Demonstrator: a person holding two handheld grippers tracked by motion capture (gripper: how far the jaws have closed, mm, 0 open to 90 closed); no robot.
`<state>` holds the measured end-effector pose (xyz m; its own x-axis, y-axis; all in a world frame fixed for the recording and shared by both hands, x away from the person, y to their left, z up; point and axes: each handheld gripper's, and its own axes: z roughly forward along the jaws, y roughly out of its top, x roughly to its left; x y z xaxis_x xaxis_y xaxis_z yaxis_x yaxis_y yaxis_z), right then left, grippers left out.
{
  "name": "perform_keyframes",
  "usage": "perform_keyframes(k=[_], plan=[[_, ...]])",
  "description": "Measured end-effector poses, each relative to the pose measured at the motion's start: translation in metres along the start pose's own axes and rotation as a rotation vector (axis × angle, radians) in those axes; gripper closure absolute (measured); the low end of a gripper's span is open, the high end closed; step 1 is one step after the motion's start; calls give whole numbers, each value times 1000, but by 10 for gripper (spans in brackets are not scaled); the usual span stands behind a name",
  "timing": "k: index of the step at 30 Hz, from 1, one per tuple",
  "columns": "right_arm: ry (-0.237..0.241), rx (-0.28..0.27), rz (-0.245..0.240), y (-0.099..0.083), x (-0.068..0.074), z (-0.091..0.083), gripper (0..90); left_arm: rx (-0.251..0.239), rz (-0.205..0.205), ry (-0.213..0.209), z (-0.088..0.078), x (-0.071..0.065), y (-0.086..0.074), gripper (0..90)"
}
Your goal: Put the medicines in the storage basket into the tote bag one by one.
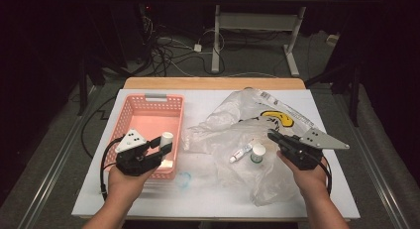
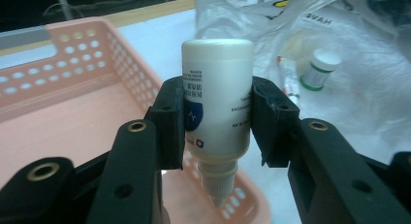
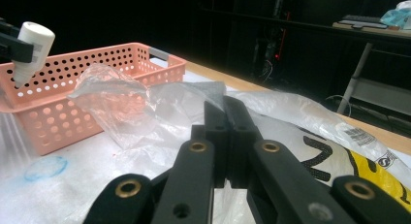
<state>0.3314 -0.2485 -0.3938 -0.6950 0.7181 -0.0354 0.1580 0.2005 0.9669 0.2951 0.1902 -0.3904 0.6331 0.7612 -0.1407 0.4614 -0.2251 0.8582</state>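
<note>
The left gripper pinches a small white bottle by its body, nozzle down, over the pink basket. It looks light, stiff and smooth, so mid-body is the safest hold. The right gripper is pressed together, resting at the plastic bag.

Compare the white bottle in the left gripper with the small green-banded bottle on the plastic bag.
The white bottle is clamped upside down over the pink basket; the green-banded bottle stands upright on the plastic bag, untouched. The white bottle looks taller, with a blue label and a nozzle tip. Both have white caps.
</note>
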Motion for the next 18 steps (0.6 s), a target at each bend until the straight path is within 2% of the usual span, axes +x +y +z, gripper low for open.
perform_keyframes(k=[9, 18], plan=[[1, -4, -4, 1, 0, 0, 900, 5, 31, -78, 16, -23, 5, 582], [3, -5, -4, 1, 0, 0, 900, 28, 69, -133, 43, -45, 9, 582]])
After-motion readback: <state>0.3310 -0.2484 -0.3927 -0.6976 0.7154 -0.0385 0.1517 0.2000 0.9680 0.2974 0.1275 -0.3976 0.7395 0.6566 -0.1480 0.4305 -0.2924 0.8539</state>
